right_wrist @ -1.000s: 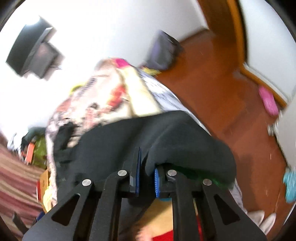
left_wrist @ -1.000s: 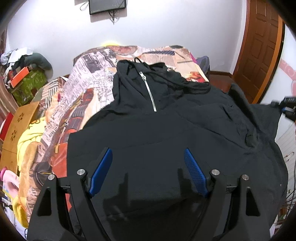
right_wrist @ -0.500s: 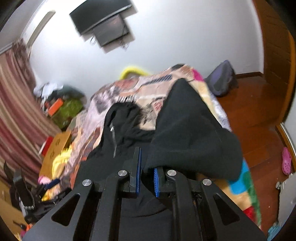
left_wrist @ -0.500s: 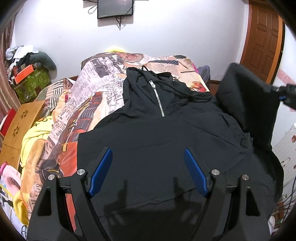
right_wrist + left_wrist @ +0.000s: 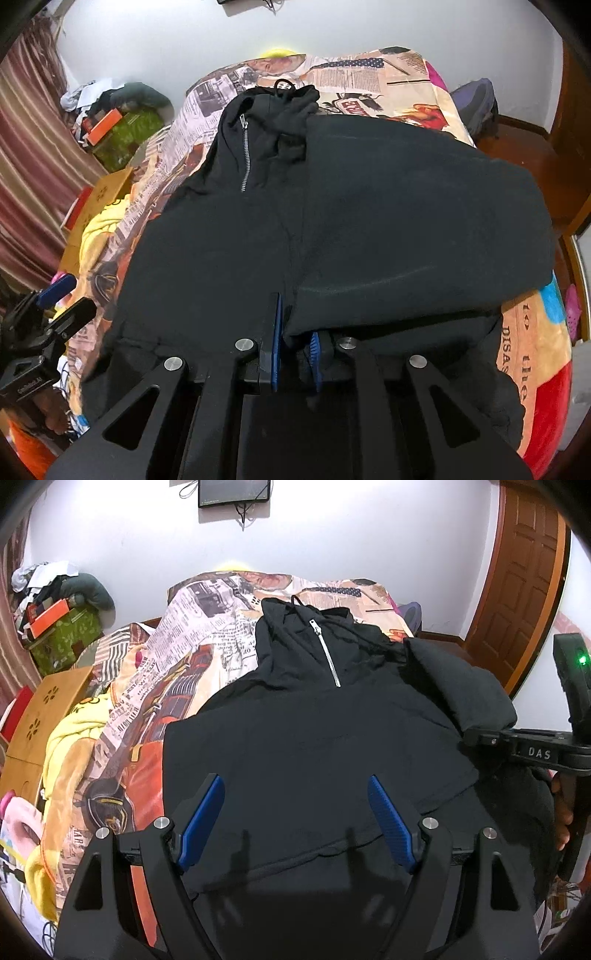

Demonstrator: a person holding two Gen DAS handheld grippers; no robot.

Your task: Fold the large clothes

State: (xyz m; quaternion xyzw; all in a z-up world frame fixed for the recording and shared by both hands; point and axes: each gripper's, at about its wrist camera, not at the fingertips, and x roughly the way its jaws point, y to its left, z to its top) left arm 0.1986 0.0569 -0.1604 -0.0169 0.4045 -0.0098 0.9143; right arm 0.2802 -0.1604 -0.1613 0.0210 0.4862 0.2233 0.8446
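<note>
A black hoodie (image 5: 314,738) with a silver half zip (image 5: 327,653) lies face up on a bed, hood at the far end. My left gripper (image 5: 295,812) is open and empty, hovering above the hoodie's lower front near the hem. My right gripper (image 5: 295,332) is shut on the hoodie's right sleeve (image 5: 406,221), which is folded over onto the hoodie's body. The right gripper also shows at the right edge of the left wrist view (image 5: 476,736), holding the sleeve (image 5: 461,686).
The bed has a newspaper-print blanket (image 5: 207,627). A yellow garment (image 5: 70,738) and a wooden box (image 5: 40,716) lie at the bed's left. Cluttered boxes (image 5: 62,627) stand at far left, a wooden door (image 5: 524,583) at right, a backpack (image 5: 476,107) on the floor.
My right gripper has carried the right sleeve from out past the bed's right side up and over onto the hoodie's body. My left gripper stayed open above the hem.
</note>
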